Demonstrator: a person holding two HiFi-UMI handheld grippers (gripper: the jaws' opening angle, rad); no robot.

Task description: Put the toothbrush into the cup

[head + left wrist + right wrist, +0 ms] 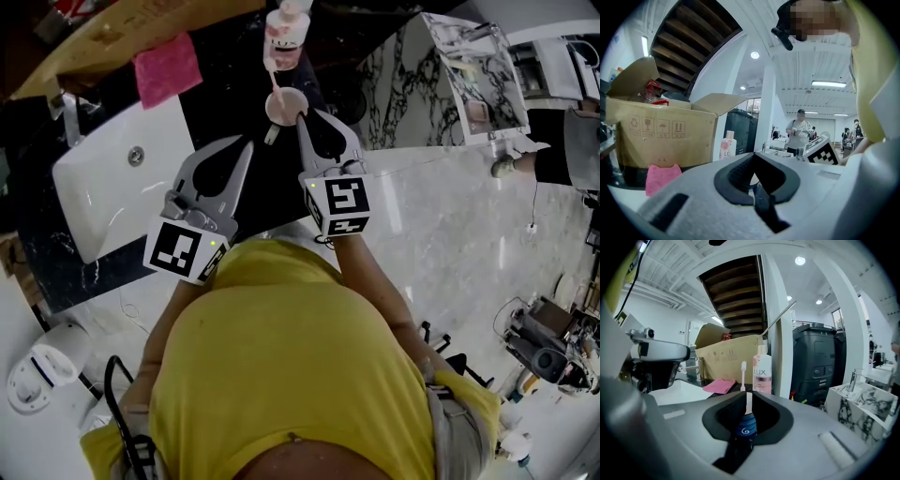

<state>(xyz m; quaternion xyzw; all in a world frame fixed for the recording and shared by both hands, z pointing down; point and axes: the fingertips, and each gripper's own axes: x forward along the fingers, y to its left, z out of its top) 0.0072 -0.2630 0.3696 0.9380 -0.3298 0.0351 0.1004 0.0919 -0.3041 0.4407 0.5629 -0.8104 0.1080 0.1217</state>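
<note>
Right gripper (pixel 302 114): my jaws sit nearly together, clamped on the toothbrush (pixel 748 404) at the fat blue part of its handle. That part has a white swirl mark. Above it a thin pale stem runs straight up to a small white bristle head, so the brush stands upright between the jaws.

In the head view the toothbrush (pixel 276 77) shows as a pink-white stick. It rises from the mouth of the pink cup (pixel 284 105) and leans away from me. I read the right jaw tips as touching or just beside the cup's near rim. I can't tell how deep the brush's lower end sits in the cup, because the right gripper view hides the cup under the jaws.

Left gripper (pixel 247 145): my jaws are closed tip to tip with nothing in them. It hangs just left of the right one, over the edge of the white sink (pixel 112 178).

The cup stands on the dark marble surface (pixel 220 103). A LUX bottle (pixel 762 373) is right behind it, a pink cloth (pixel 167 67) lies off to the left, and an open cardboard box (pixel 726 357) stands further back.
</note>
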